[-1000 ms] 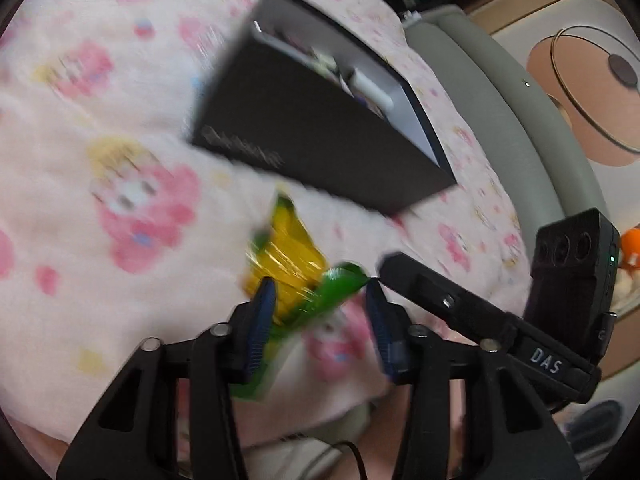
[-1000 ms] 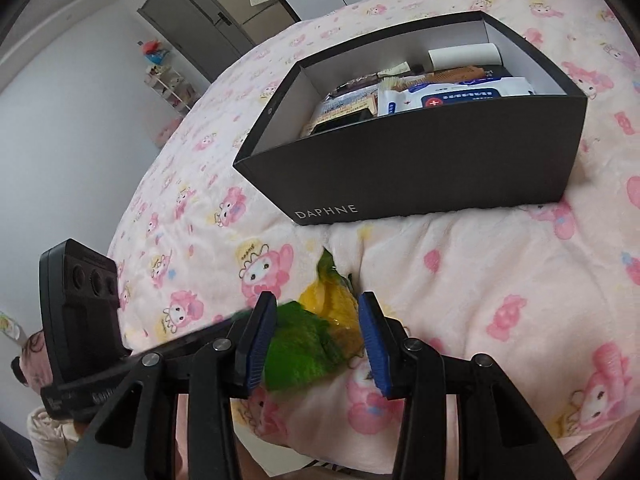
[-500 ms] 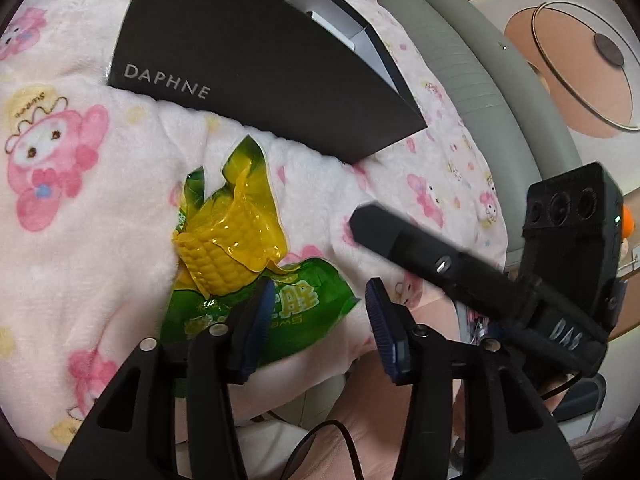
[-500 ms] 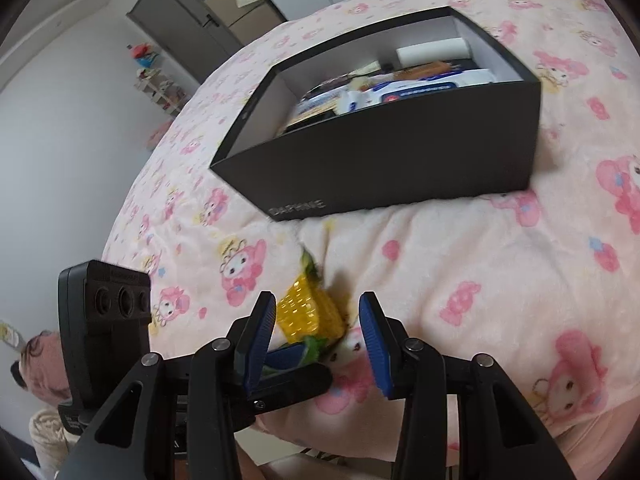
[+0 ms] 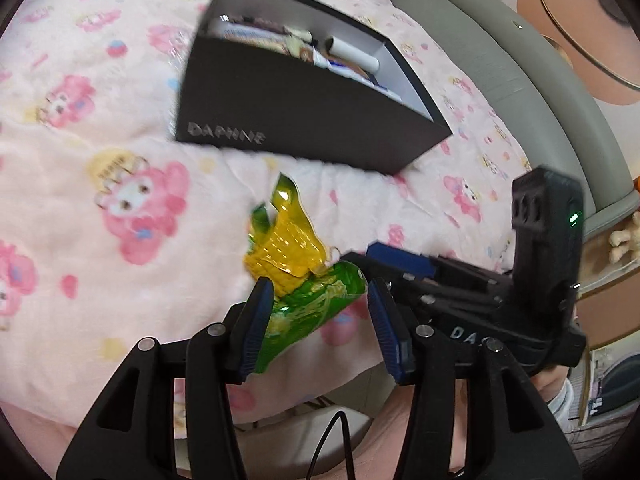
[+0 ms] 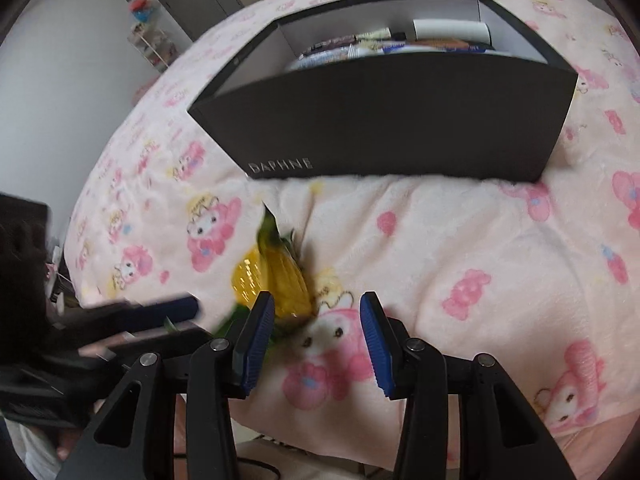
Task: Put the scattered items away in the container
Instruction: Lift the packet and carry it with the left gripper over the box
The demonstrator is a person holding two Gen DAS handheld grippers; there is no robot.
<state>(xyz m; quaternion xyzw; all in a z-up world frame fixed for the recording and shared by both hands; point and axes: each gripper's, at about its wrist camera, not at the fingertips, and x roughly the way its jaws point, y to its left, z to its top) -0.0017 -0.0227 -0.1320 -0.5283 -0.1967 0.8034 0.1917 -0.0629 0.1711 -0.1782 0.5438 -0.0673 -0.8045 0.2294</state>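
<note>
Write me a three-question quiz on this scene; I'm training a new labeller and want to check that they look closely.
1. True or false: the black box is empty.
2. Where is the corn snack packet? A: inside the box. B: outside the box, over the pink blanket on the box's lettered side. C: on the floor.
3. Fill in: the box's front wall reads ____.
Key: 1 false, it holds several items. 2 B. 3 DAPHNE.

bright, even daylight | soft shadows | motion blur | fisheye-warped, dark edges
</note>
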